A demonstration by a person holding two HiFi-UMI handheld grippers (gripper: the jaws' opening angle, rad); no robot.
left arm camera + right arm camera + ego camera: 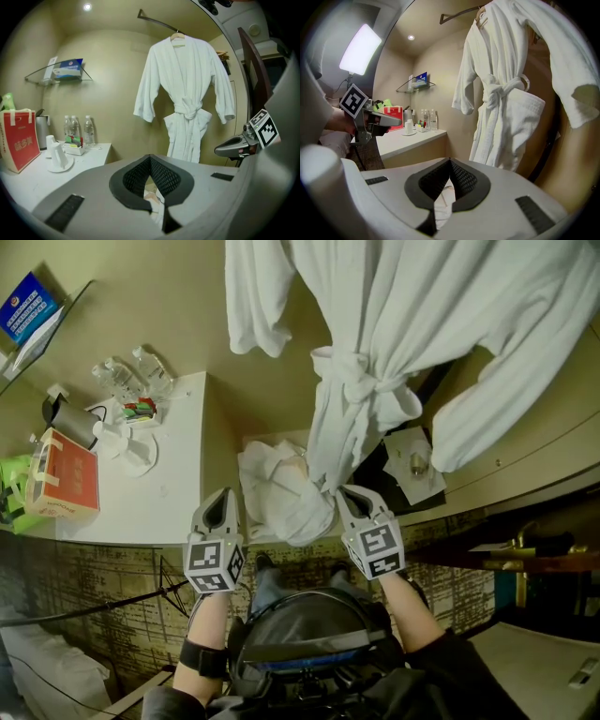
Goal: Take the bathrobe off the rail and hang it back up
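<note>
A white bathrobe [394,343] with its belt tied hangs from a hanger [177,35] on a dark rail [154,19] against the beige wall. The right gripper view also has the bathrobe [506,93] and the rail [457,16]. My left gripper [222,495] is low and left of the robe's hem, shut, with nothing between its jaws. My right gripper [349,491] is just below the hem, also shut and empty. Neither touches the robe. In each gripper view, the gripper [150,157] [450,161] has its jaws closed together.
A white counter [173,474] at the left carries water bottles [141,367], cups [122,442], a kettle [70,423] and a red bag [64,474]. A glass shelf [58,77] is on the wall. A bundle of white cloth [277,488] lies under the robe. Dark wood panels [251,70] stand at the right.
</note>
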